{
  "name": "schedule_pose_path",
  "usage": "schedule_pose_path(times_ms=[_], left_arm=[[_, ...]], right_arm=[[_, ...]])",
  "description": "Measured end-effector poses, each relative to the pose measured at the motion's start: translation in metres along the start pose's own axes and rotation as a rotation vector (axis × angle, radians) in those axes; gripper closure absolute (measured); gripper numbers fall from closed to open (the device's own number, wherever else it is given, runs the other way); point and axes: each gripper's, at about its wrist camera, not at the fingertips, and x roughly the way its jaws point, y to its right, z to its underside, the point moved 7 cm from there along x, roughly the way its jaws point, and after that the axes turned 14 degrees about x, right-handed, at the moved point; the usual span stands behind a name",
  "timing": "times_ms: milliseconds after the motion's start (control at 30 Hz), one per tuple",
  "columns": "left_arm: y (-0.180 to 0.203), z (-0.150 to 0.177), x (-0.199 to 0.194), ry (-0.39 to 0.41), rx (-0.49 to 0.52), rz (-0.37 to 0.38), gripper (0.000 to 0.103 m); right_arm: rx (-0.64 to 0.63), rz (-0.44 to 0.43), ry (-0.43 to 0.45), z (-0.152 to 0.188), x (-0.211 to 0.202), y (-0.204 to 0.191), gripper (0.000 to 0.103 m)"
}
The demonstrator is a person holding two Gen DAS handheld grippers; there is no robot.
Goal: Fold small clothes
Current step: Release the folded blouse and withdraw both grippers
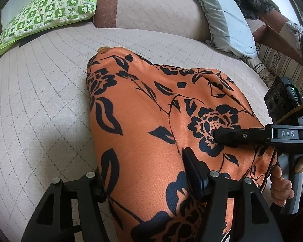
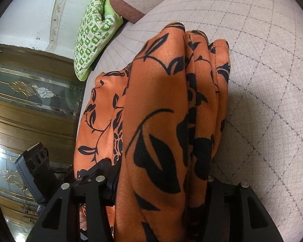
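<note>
Hand-held gripper (image 2: 155, 183) under bunched orange floral garment (image 2: 157, 92)

We see an orange garment (image 1: 143, 125) of soft cloth with a fine ribbed weave and a faint sheen, printed with matt black flowers. Under it lies a quilted sofa cover (image 1: 40, 92), matt beige fabric with stitched lines. At eleven o'clock sits a green checked cotton cushion (image 1: 48, 12). The left gripper (image 1: 145, 183) is matt black plastic with shiny metal bolts. In the right wrist view, at nine o'clock, a varnished wooden door (image 2: 30, 119) carries glossy patterned glass.
</note>
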Motion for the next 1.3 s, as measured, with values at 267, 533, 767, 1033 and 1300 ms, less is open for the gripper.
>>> schedule_pose_path(times_ms=[267,533,767,1033,1300], left_arm=[[-0.001,0.004,-0.008,0.009,0.029,-0.11,0.016],[0.008,0.008,-0.069,0.061,0.056,-0.381,0.016],[0.029,0.01,-0.146,0.185,0.017,-0.529,0.012],[0.053,0.001,-0.223,0.268,-0.004,-0.633,0.011],[0.081,-0.01,-0.294,0.406,-0.021,-0.667,0.003]], right_arm=[[0.037,0.021,0.018,0.005,-0.011,0.003,0.044],[-0.015,0.159,0.274,0.034,-0.089,-0.009,0.038],[-0.227,0.253,0.488,0.1,-0.154,-0.044,0.038],[-0.377,0.244,0.609,0.156,-0.21,-0.093,0.038],[-0.509,0.224,0.69,0.198,-0.247,-0.137,0.038]])
